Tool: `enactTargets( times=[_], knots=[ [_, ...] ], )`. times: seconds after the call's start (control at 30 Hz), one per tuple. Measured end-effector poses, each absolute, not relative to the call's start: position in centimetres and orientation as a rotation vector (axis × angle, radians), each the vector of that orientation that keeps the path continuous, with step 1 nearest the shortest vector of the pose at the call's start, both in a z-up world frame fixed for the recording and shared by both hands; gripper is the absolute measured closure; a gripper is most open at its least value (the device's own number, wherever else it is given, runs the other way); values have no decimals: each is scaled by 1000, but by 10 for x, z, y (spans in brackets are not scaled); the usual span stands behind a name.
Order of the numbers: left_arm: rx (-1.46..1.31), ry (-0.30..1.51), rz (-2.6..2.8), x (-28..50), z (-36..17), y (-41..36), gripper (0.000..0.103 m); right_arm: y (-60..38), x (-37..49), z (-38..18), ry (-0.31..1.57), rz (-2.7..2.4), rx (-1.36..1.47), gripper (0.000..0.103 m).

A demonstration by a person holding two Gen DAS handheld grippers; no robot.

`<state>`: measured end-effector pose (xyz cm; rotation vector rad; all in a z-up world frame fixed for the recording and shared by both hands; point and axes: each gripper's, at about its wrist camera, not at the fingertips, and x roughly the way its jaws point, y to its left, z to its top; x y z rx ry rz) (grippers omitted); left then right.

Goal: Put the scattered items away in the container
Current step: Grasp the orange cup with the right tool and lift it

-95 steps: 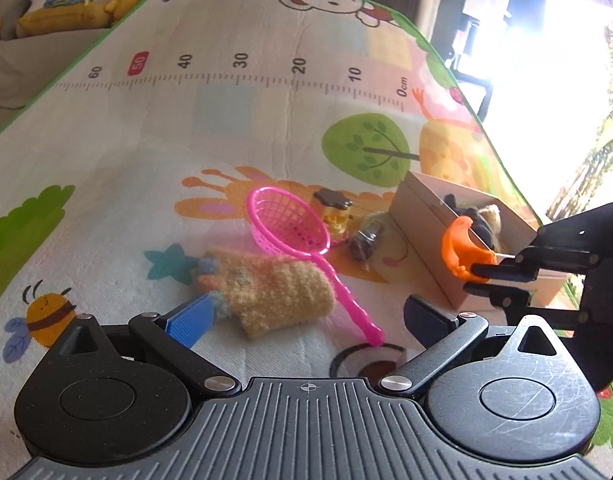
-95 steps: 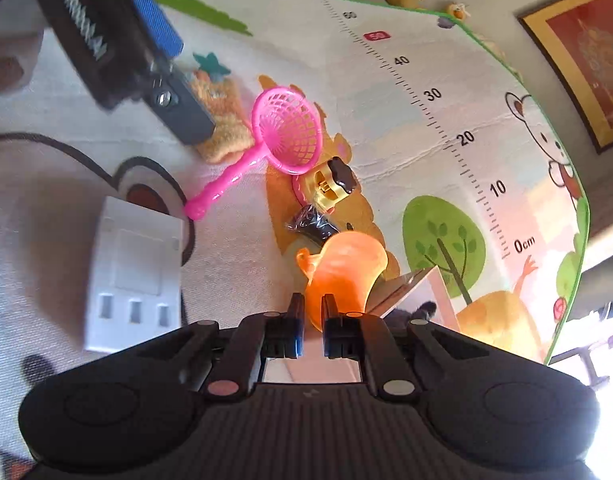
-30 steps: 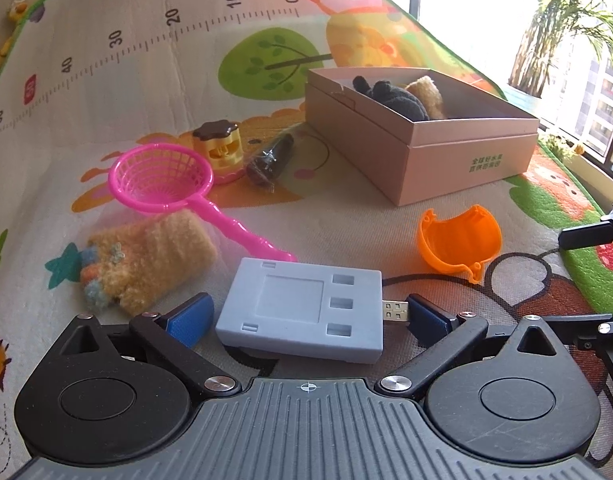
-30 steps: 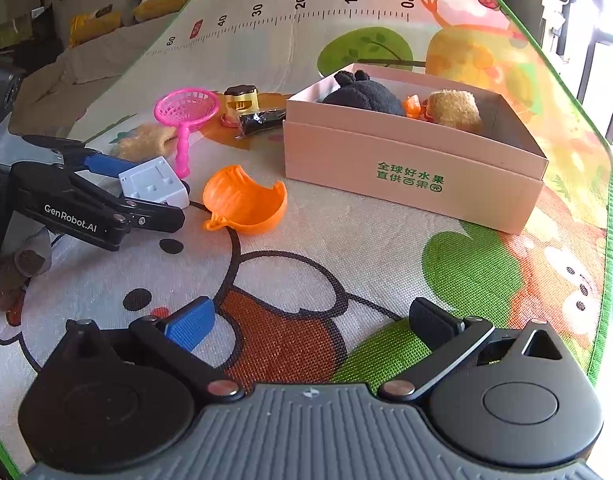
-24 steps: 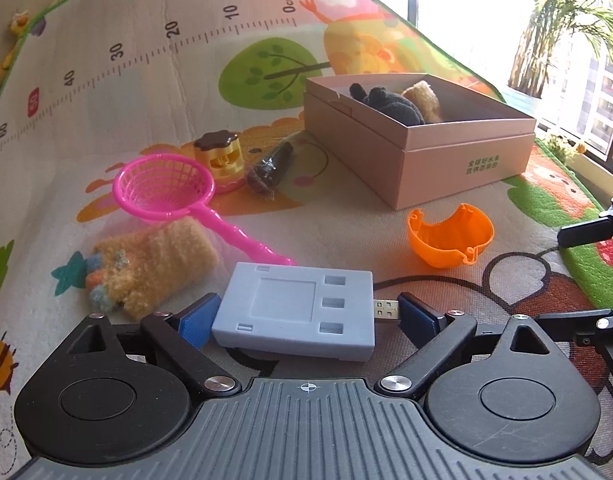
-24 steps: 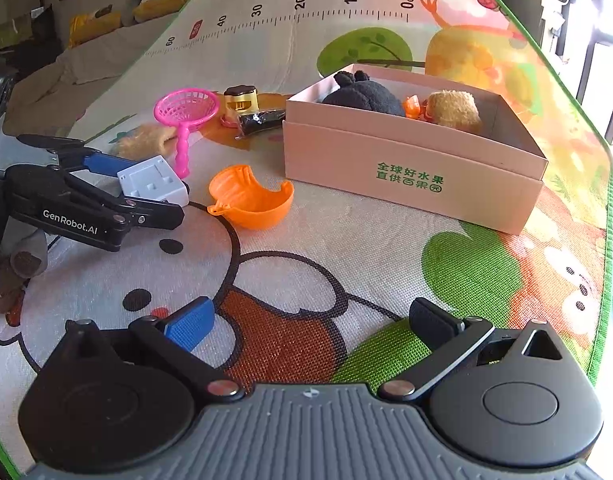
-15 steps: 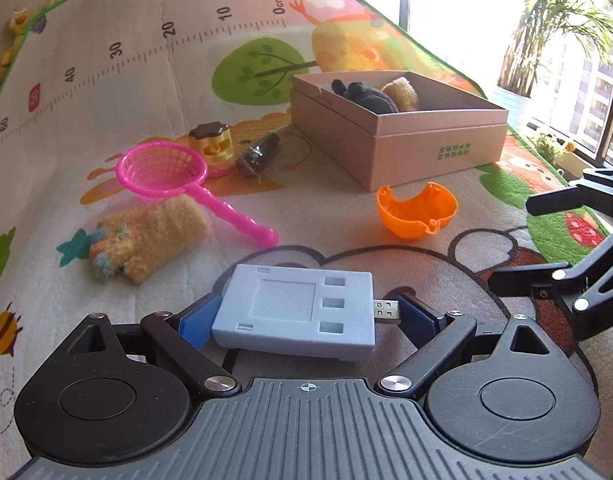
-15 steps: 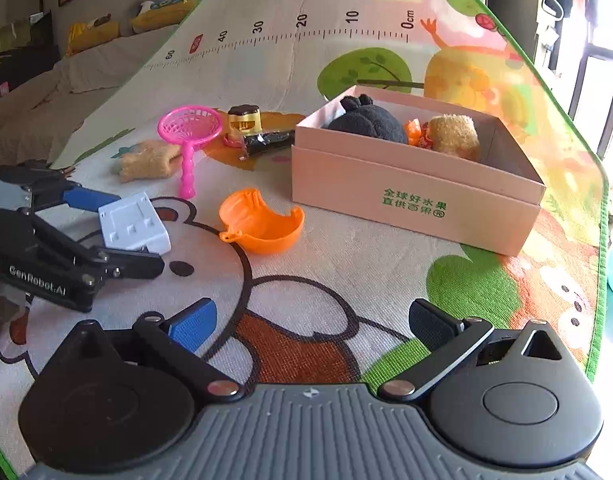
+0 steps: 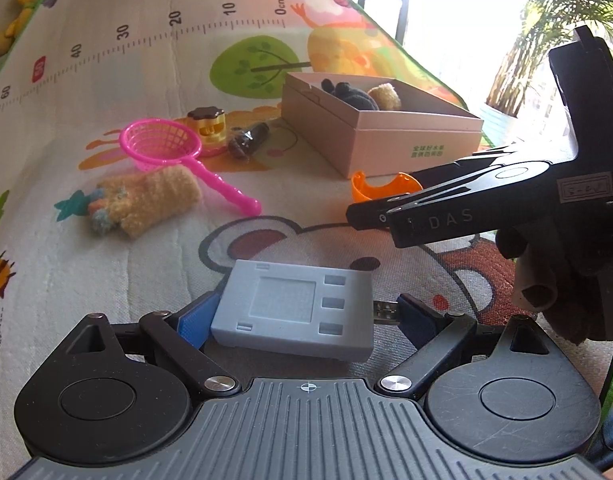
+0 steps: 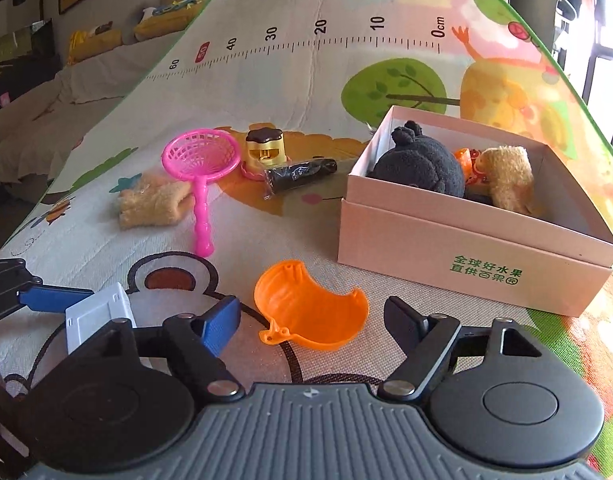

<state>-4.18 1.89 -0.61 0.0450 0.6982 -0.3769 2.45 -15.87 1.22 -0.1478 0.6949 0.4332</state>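
Pinching a grey box endwise in the left gripper, with the blue pad pressing on its left end and the dark pad meeting the metal plug at its right end, jaws standing wide and filled by the box. Keeping that box low over the bear drawing on the play mat, near the pink container but well outside it. Reaching with the right gripper toward an orange shell lying hollow side up on the mat just in front of the container's near wall. Having just been narrowing those jaws to about half width, straddling the shell with a sliver of mat showing at each pad, so not yet squeezing it. Leaving a pink net, a fuzzy yellow toy beside its handle, a small yellow toy with a brown top and a dark wrapped packet scattered on the mat farther back, left of the container. Keeping a black plush and a tan plush side by side inside the container, with something small and orange wedged between them, too hidden for telling what.
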Motion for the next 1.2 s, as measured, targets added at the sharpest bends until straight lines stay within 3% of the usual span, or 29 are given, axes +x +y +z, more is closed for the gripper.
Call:
enactTargets(
  times=[0.17,0.63,1.13,1.2],
  knots=[
    [45,698,-376,-42,-6,18,6,-157,26,10,713,442,-159,47],
    [85,710,-376,-37,-6,13,4,-208,-31,27,636,395,-169,47],
    [156,724,-456,-48,-7,-18,4,-260,-70,8,638,268,-143,47],
    [160,726,-441,-47,-8,-21,4,-260,-72,7,628,262,-146,41]
  ],
)
